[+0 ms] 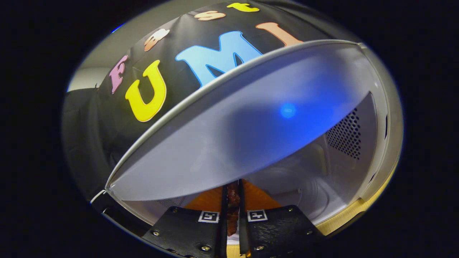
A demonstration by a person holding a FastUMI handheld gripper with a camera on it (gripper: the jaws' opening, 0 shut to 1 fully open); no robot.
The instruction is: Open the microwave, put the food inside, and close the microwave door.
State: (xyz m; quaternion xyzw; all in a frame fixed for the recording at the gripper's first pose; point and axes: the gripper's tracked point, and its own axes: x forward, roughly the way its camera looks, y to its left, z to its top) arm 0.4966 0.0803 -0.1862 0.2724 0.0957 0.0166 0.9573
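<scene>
The microwave (380,118) stands open, and I look into its white cavity (222,143) from just at the opening. My gripper (233,190) is shut on a dark reddish-brown piece of food (233,206), which is pinched upright between the two fingers. Just beyond the fingertips an orange-brown flat surface (209,202) spreads to both sides; I cannot tell whether it is a plate or a board. The glass turntable (312,195) lies on the cavity floor ahead and to the right of the fingers.
A perforated vent (346,134) is on the cavity's right wall. The microwave's grey front frame (389,150) rings the opening. A dark edge (107,209), possibly the door, sits left of the fingers. A light wooden tabletop (344,216) shows under the microwave.
</scene>
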